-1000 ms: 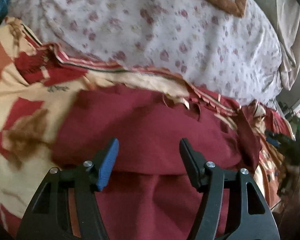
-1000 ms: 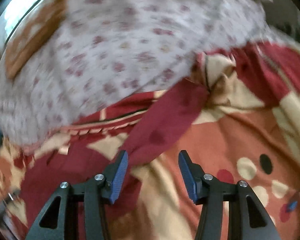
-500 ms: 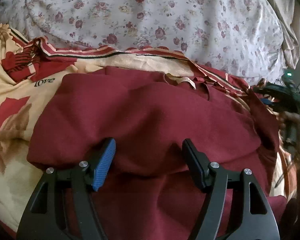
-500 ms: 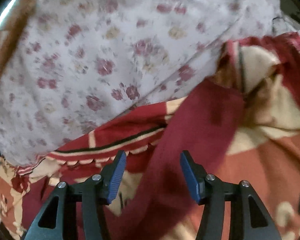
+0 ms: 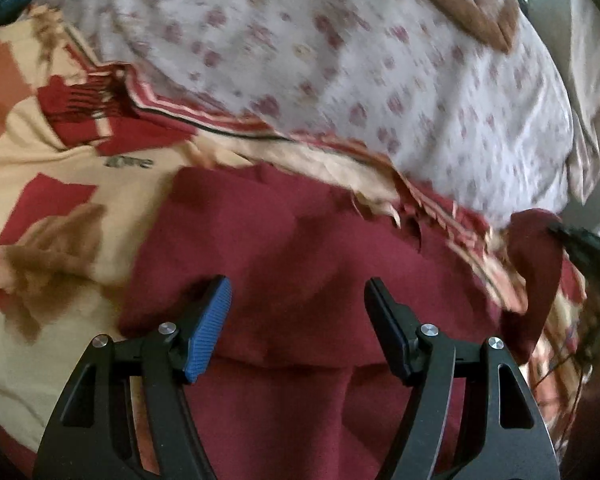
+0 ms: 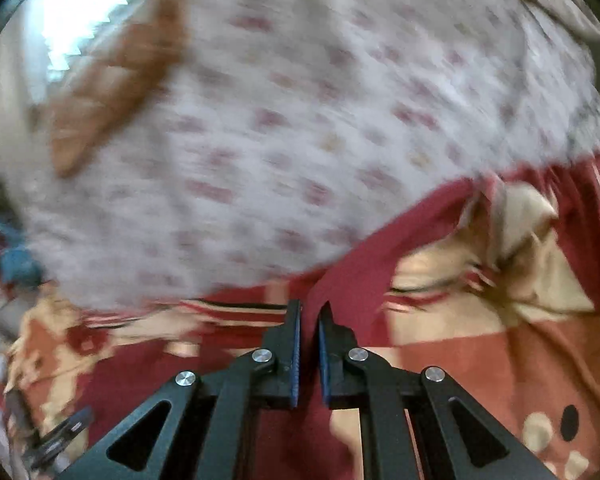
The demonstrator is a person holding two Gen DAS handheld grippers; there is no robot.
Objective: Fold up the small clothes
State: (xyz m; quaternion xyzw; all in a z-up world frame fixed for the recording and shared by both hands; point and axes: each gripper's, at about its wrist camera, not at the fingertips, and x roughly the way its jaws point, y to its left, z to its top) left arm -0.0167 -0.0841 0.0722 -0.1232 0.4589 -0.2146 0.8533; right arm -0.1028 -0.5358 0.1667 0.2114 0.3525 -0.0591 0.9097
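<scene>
A dark maroon garment (image 5: pixel 300 248) lies spread on a patterned blanket, with a fold across it near my fingers. My left gripper (image 5: pixel 298 300) hovers just over that fold, open, with only flat cloth below the gap. In the right wrist view my right gripper (image 6: pixel 309 320) is shut on the garment's sleeve (image 6: pixel 380 248), which runs up and to the right from the jaws. At the right edge of the left wrist view, that sleeve (image 5: pixel 536 264) hangs lifted beside the dark tip of the right gripper (image 5: pixel 580 244). Both views are blurred.
A cream, red and brown patterned blanket (image 5: pixel 60 184) covers the bed under the garment. Behind it rises a white floral bedcover (image 5: pixel 380 60) with a brown cushion (image 5: pixel 460 0) on top. The blanket (image 6: pixel 500 360) also fills the lower right of the right wrist view.
My right gripper's jaws have shut on the maroon sleeve and risen with it. The left gripper has shifted a little over the garment and stays open.
</scene>
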